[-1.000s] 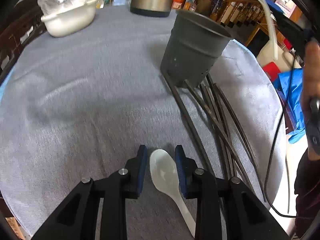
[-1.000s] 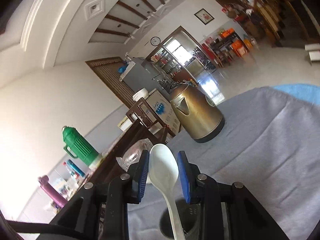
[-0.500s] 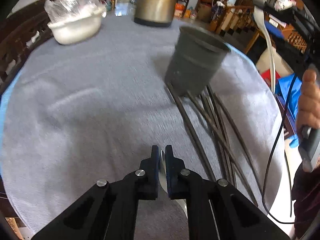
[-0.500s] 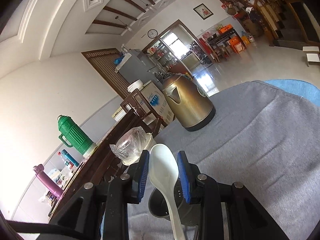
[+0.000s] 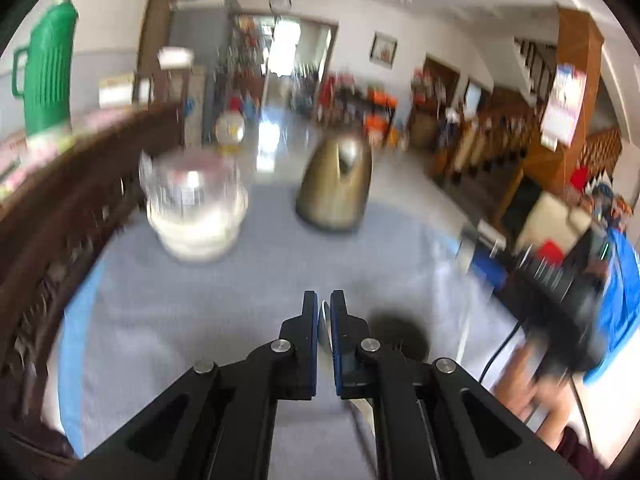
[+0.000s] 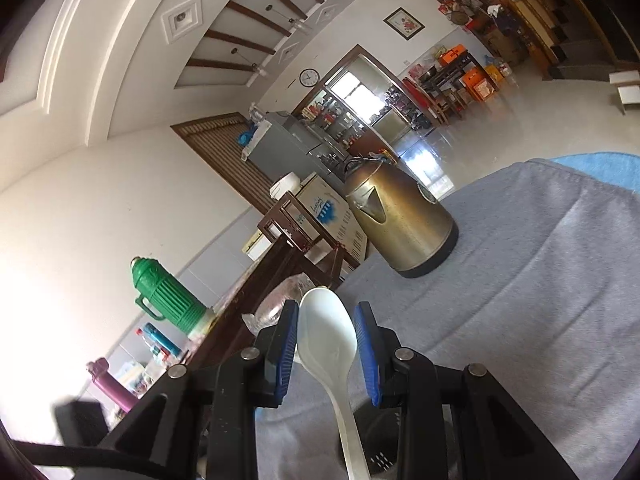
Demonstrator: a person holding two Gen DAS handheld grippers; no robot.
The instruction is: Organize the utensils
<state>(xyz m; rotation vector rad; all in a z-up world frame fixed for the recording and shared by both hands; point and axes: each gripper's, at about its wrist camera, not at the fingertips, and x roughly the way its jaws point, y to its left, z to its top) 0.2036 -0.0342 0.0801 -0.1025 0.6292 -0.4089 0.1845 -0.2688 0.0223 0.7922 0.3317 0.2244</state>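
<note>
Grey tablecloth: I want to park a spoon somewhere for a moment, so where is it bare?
The grey tablecloth lies bare between the white lidded bowl, the gold metal kettle and the left gripper. In the right wrist view, cloth right of the kettle is also free. It is crowded at the near right, around the dark grey utensil holder and the person's hand.

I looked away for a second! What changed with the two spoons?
The left gripper closed on the white spoon that lay on the table and lifted it up. The right gripper stayed put, holding its own spoon near the kettle.
</note>
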